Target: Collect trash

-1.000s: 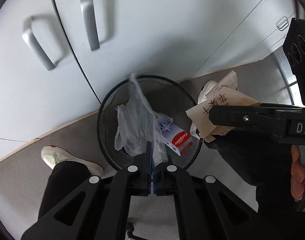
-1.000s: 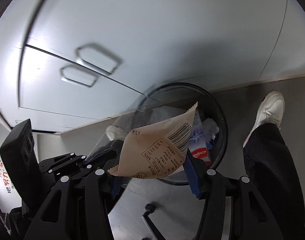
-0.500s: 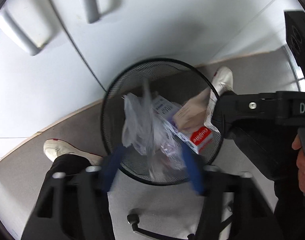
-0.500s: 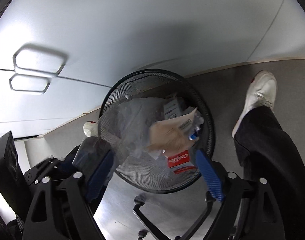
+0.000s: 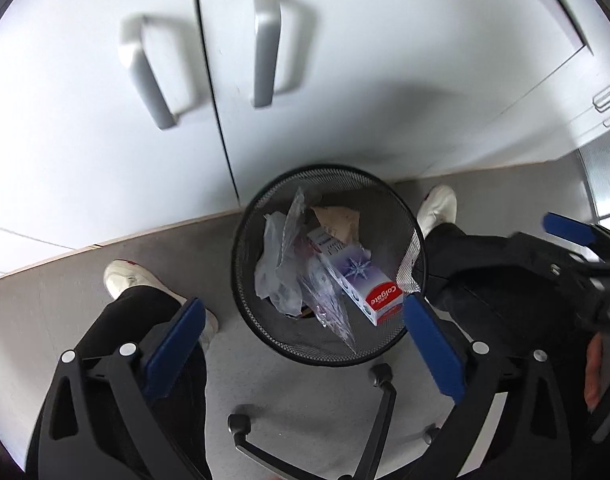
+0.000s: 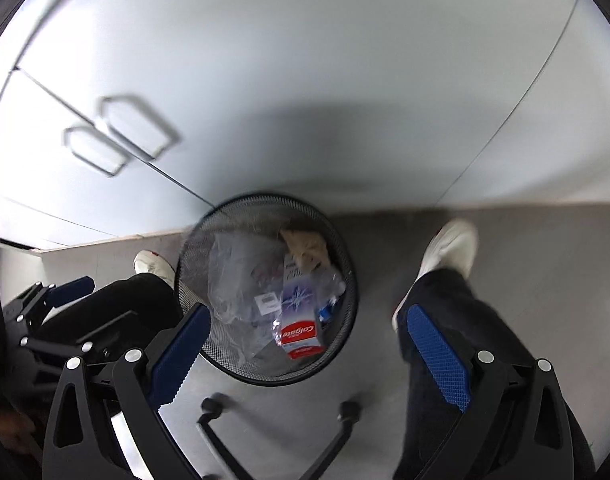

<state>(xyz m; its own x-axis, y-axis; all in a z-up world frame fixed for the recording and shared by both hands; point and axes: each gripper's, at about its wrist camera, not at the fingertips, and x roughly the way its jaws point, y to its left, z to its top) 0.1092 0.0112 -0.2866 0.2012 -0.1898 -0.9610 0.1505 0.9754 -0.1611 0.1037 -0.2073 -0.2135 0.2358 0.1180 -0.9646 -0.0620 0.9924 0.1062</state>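
Grey floor (image 5: 85, 280), white cabinets; both claws (image 5: 305, 344) (image 6: 309, 344) opening, empty, above bin (image 5: 385, 184). Clear wrapper (image 5: 289, 256) light, limp, slippery: pinch an edge.

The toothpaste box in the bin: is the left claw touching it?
Apart. In the left wrist view the left gripper has its jaws opening with nothing between them, well above the toothpaste box lying inside the mesh bin.

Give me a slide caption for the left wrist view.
Left gripper opening empty above the mesh bin holding plastic bags, a toothpaste box and a tan wrapper.
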